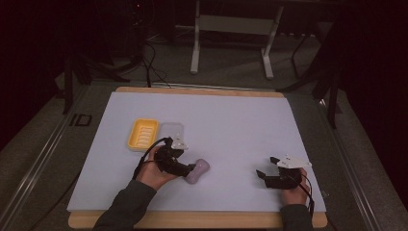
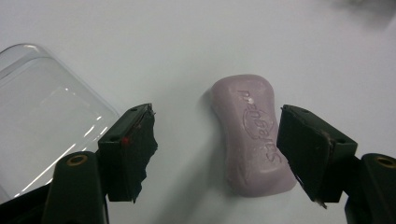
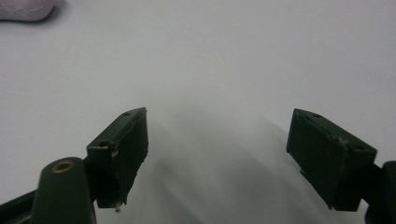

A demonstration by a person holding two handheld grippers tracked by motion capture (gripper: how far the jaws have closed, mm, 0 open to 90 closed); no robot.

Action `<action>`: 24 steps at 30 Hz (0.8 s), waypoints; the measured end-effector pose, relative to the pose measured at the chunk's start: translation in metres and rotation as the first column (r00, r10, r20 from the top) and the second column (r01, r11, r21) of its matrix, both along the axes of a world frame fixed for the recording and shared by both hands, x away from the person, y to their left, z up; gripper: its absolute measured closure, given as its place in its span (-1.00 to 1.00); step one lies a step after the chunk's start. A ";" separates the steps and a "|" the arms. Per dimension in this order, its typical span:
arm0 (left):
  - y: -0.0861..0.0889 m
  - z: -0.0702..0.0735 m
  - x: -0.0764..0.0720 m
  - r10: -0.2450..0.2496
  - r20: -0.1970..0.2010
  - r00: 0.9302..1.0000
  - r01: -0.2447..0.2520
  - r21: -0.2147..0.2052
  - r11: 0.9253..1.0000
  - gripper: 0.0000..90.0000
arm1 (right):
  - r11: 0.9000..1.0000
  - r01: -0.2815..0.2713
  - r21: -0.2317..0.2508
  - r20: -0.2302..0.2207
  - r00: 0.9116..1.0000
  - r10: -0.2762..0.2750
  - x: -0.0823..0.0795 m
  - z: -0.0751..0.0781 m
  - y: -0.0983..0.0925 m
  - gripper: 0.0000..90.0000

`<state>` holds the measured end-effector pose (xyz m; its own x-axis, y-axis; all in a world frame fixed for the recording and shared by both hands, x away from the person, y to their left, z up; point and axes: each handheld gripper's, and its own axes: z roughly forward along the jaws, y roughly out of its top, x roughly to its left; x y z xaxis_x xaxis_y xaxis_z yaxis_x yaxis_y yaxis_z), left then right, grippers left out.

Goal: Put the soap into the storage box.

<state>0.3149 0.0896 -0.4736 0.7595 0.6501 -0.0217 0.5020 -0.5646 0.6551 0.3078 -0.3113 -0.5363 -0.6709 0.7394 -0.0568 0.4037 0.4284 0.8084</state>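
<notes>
While the person's left hand (image 1: 153, 168) keeps its black two-jaw tool (image 1: 190, 169) low over the pale sheet that covers the wooden bench (image 1: 240, 125), a lilac, waisted bar of soap (image 1: 198, 170) with a raised brand stamp lies flat on that sheet between the tool's jaws. In the left gripper view the soap (image 2: 252, 135) sits closer to the right-hand jaw, whose pad is at its edge or just off it, while the other jaw stands clear of it with bare sheet between; the left tool (image 2: 217, 154) is parted wide and grips nothing.

Taking the soap as the landmark: a clear, rounded plastic lid or tray (image 1: 172, 131) lies just beyond it and a little to its left in the high view, near but apart from it, and a yellow ribbed plastic soap dish (image 1: 143, 133) lies touching or almost touching the far-left side of that clear piece. In the left gripper view the clear piece (image 2: 42, 112) shows to the left of the soap, behind the left-hand jaw.

Well to the right of the soap, the person's right hand (image 1: 294, 190) holds the second black tool (image 1: 264, 169) low over bare sheet, a grey three-cornered plate on top. In the right gripper view that tool (image 3: 217, 154) stands wide with nothing between its jaws, and an edge of the soap (image 3: 25, 9) shows at the top left corner.
</notes>
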 end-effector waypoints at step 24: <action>-0.020 -0.002 0.005 -0.008 -0.015 1.000 0.009 0.036 0.999 -0.49 | 1.000 0.001 -0.003 0.006 1.000 -0.001 -0.001 0.000 0.000 -0.56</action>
